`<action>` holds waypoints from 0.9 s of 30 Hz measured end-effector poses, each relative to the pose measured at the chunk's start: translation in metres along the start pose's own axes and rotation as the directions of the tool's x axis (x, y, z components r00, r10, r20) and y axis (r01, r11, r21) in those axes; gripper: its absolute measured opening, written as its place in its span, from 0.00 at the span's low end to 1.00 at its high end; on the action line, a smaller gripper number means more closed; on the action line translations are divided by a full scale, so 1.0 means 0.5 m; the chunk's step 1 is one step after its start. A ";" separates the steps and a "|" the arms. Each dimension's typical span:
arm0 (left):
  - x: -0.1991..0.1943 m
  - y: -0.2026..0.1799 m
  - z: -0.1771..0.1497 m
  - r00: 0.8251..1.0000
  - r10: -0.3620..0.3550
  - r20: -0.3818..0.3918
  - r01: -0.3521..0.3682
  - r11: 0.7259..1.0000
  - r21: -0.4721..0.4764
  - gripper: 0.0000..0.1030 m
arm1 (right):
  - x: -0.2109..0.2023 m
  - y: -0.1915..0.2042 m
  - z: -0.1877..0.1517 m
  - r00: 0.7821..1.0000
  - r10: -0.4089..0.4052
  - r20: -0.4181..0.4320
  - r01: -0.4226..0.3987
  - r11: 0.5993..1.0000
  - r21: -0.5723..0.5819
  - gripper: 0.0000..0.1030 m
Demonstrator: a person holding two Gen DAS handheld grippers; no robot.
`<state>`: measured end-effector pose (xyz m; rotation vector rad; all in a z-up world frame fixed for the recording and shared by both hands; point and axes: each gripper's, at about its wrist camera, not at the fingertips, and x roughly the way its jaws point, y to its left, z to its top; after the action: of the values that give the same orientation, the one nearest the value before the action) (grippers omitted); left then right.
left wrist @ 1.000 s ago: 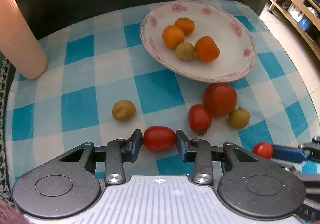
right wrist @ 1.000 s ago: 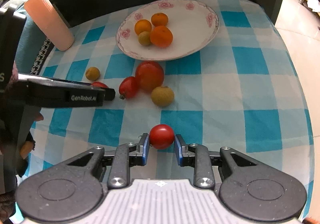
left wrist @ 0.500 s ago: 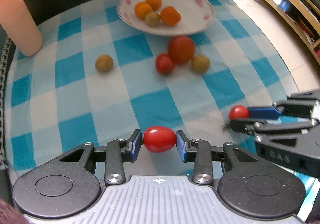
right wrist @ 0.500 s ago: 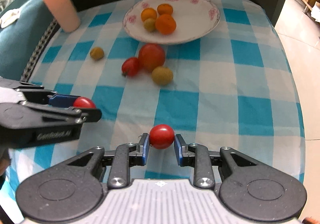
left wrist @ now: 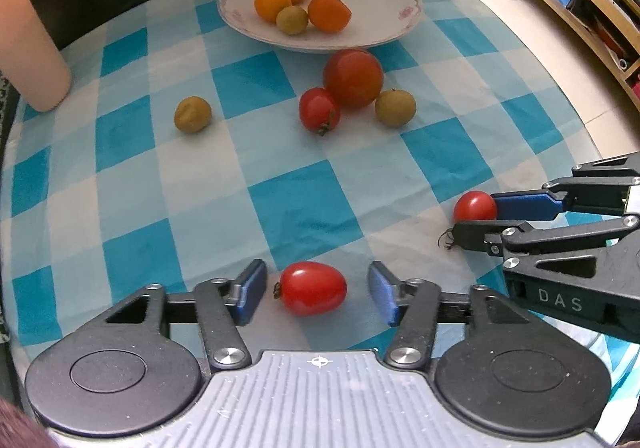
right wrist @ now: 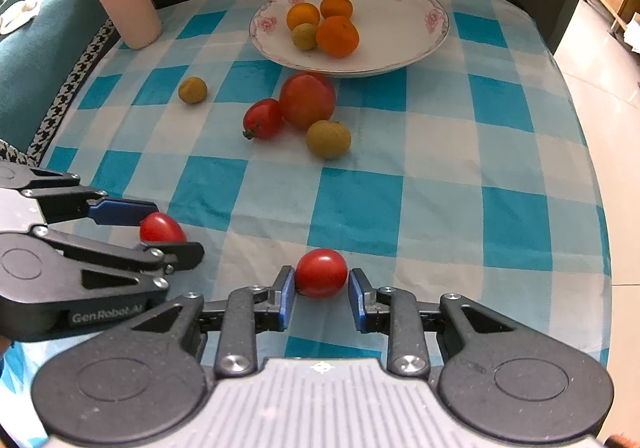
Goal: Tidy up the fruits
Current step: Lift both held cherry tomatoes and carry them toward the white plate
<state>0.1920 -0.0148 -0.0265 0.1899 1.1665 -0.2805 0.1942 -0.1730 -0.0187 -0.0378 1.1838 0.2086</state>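
- Left wrist view, bottom of the frame: the left gripper (left wrist: 316, 290) stands released, its blue-padded jaws spread wide with clear gaps on both sides of an oval red cherry tomato (left wrist: 313, 288) lying on the blue-and-white checked tablecloth (left wrist: 132, 176).
- Right wrist view, bottom centre: the right gripper (right wrist: 321, 288) has its jaws parted around a round red cherry tomato (right wrist: 321, 273); the left pad touches it or nearly so, and a small gap shows at the right pad.
- Mid-frame in the left wrist view, a large red tomato (left wrist: 353, 78), a smaller red tomato (left wrist: 319, 109) and a tan longan (left wrist: 395, 107) sit clustered together; another tan longan (left wrist: 192, 114) lies apart to the left.
- Upper centre: a white floral-rimmed plate (left wrist: 384, 28) holds three oranges (left wrist: 329, 12) and one longan.
- Upper left: a ribbed pink cup (left wrist: 28, 48) stands at the cloth's edge.
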 end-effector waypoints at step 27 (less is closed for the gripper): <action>-0.024 -0.011 -0.069 1.000 -0.018 -0.002 0.018 1.000 -0.024 0.56 | 0.005 0.004 0.002 1.000 -0.010 -0.007 0.009 0.999 -0.038 0.43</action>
<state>0.1557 -0.0084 -0.0286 0.1587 1.1742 -0.2817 0.1955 -0.1705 -0.0203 -0.0771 1.1866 0.2227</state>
